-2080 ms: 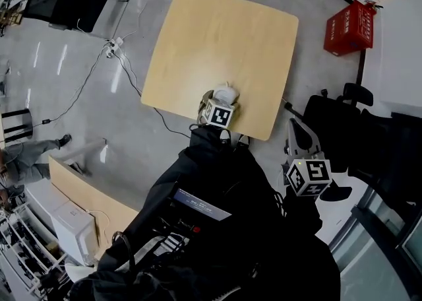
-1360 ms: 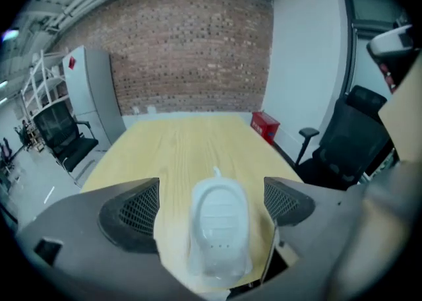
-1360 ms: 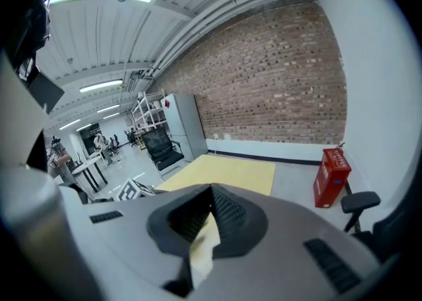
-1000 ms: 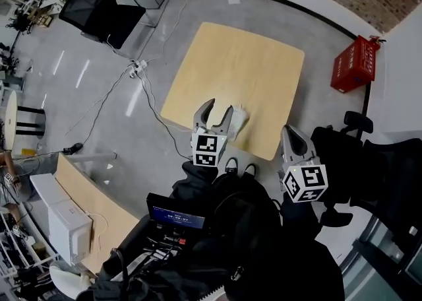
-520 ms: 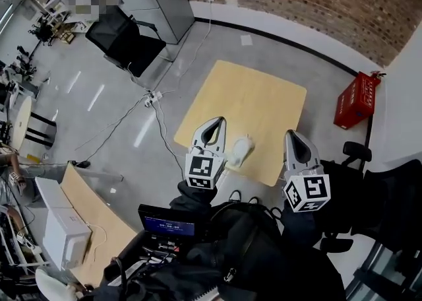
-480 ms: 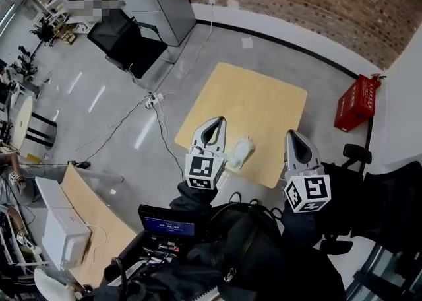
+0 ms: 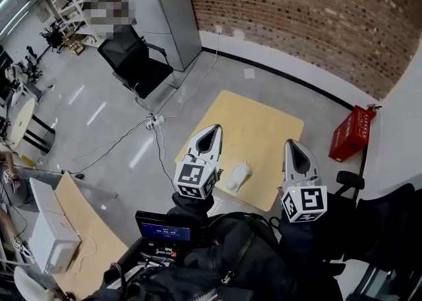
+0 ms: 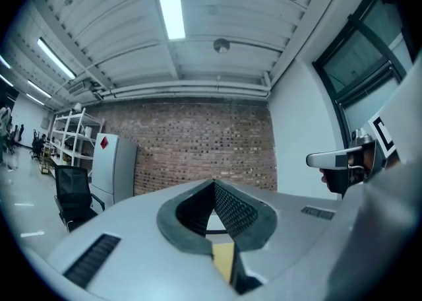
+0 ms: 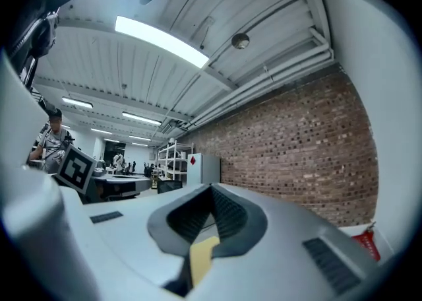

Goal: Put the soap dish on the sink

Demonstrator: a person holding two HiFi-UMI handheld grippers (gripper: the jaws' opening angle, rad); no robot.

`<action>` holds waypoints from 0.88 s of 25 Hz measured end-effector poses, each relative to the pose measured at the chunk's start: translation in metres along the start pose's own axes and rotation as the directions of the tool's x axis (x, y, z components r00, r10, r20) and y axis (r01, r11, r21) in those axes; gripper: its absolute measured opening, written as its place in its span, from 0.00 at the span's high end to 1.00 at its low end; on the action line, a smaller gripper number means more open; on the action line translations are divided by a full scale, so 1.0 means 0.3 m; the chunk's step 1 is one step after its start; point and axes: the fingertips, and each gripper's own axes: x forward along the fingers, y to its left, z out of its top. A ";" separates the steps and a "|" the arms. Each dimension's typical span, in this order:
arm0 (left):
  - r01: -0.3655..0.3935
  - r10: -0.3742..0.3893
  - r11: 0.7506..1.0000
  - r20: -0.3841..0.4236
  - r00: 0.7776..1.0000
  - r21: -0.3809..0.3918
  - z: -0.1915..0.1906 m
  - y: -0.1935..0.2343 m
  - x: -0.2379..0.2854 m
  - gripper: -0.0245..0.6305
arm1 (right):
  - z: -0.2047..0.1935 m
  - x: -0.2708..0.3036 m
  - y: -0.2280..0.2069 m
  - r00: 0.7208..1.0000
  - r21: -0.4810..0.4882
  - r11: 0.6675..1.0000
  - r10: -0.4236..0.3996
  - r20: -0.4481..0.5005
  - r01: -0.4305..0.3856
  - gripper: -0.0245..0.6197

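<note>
A small white object [image 7: 237, 175], too small to make out in shape, lies on the square wooden table [image 7: 257, 128] near its front edge. No sink is in view. My left gripper [image 7: 211, 132] hangs high above the table just left of that object, jaws shut and empty. In the left gripper view the left gripper [image 8: 213, 183] points level at a brick wall. My right gripper [image 7: 294, 145] floats to the right of the object, also shut on nothing. The right gripper [image 9: 211, 188] looks level along the brick wall in its own view.
A black office chair [image 7: 137, 62] and a grey cabinet [image 7: 168, 12] stand at the far left. A red crate [image 7: 351, 133] sits right of the table. Cables and a power strip [image 7: 155, 121] lie on the floor. A second desk [image 7: 86, 224] is at the lower left.
Both grippers rose well above the table and tipped up to level. The left jaws went from open to shut with nothing in them. The white object stayed on the table.
</note>
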 end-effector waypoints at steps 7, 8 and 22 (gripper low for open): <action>0.031 -0.030 0.999 0.050 0.998 -0.020 0.064 -0.019 0.004 0.96 | 0.074 0.007 0.015 0.999 -0.042 0.999 0.007 0.049 -0.004 0.95; 0.034 -0.033 0.999 0.052 0.998 -0.021 0.065 -0.023 0.008 0.96 | 0.079 0.010 0.015 0.999 -0.048 0.999 0.011 0.052 -0.008 0.95; 0.033 -0.032 0.999 0.056 0.998 -0.012 0.053 -0.040 0.041 0.96 | 0.080 0.037 -0.018 0.998 -0.060 0.998 -0.007 0.065 0.011 0.95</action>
